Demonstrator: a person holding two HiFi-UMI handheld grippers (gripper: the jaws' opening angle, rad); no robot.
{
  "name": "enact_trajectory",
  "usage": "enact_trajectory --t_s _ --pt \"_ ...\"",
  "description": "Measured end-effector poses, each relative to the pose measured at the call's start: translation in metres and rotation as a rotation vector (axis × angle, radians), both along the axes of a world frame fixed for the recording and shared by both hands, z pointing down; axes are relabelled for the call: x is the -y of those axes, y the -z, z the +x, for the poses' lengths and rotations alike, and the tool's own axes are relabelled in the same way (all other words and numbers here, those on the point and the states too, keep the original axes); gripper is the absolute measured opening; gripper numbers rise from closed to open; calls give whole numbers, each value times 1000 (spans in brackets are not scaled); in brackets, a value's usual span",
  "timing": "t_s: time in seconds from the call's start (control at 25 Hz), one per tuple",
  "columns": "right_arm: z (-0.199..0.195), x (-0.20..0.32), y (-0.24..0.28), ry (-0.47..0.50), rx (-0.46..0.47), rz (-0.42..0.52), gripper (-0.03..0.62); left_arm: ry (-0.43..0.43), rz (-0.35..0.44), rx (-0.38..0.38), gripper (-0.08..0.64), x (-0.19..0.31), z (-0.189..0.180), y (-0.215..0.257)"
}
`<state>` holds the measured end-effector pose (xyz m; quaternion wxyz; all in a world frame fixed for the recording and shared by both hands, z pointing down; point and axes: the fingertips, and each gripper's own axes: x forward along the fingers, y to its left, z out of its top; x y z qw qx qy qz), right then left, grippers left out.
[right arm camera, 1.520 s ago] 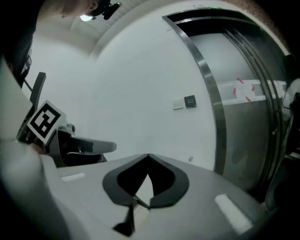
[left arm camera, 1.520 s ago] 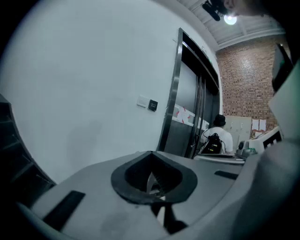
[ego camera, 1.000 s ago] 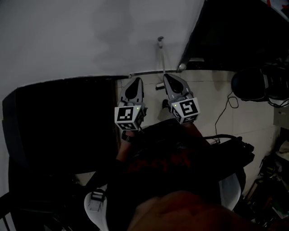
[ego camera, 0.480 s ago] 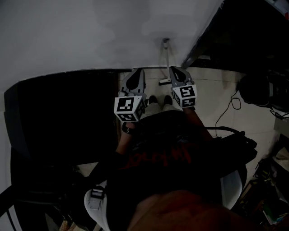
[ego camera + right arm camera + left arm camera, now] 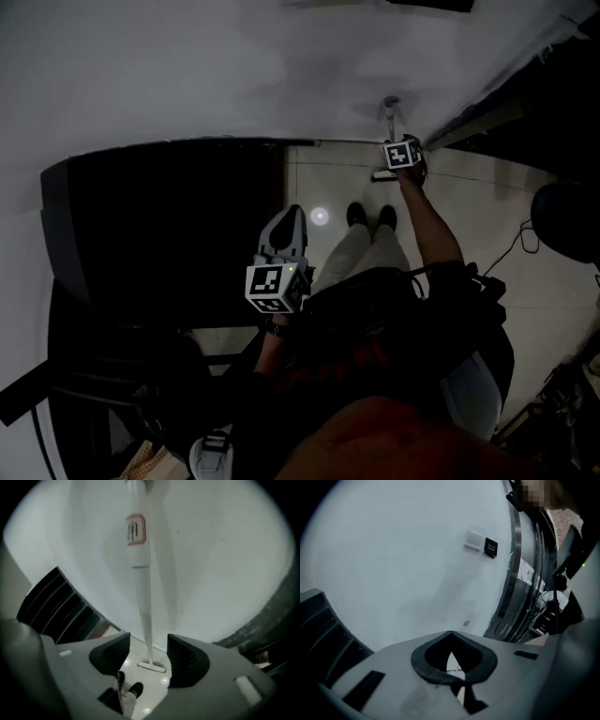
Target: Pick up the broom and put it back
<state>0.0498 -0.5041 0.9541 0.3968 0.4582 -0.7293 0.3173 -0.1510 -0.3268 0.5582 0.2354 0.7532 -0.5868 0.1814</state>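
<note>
In the head view, the left gripper (image 5: 285, 227) is seen above a dark panel (image 5: 169, 225). The right gripper (image 5: 403, 156) is beside the broom (image 5: 390, 114), which leans on a white wall (image 5: 187, 66); its jaws are hidden under its cube. In the left gripper view, the jaws are closed tip to tip on nothing, and a switch plate (image 5: 475, 540) is seen ahead. In the right gripper view, the jaws are opening, and the broom's handle (image 5: 140, 573) is touched by neither pad; dark slats (image 5: 56, 606) lie leftward.

Dim, underexposed views; dark fisheye edges; soft blur
</note>
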Motion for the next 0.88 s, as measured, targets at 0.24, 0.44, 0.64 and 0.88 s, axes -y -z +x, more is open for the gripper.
enact_trajectory --t_s 0.24,0.44,0.64,0.88 --pt "-5 40 -26 73 -105 -22 148 28 -47 8 5 -12 -14 -12" --pt "-12 22 -17 103 -115 67 89 -6 -31 -12 5 -9 -12 -9" --pt "-6 -64 -6 55 -66 57 87 -39 17 -47 5 0 -11 5" --pt "29 -94 80 37 -47 213 87 -138 131 -138 5 45 26 26"
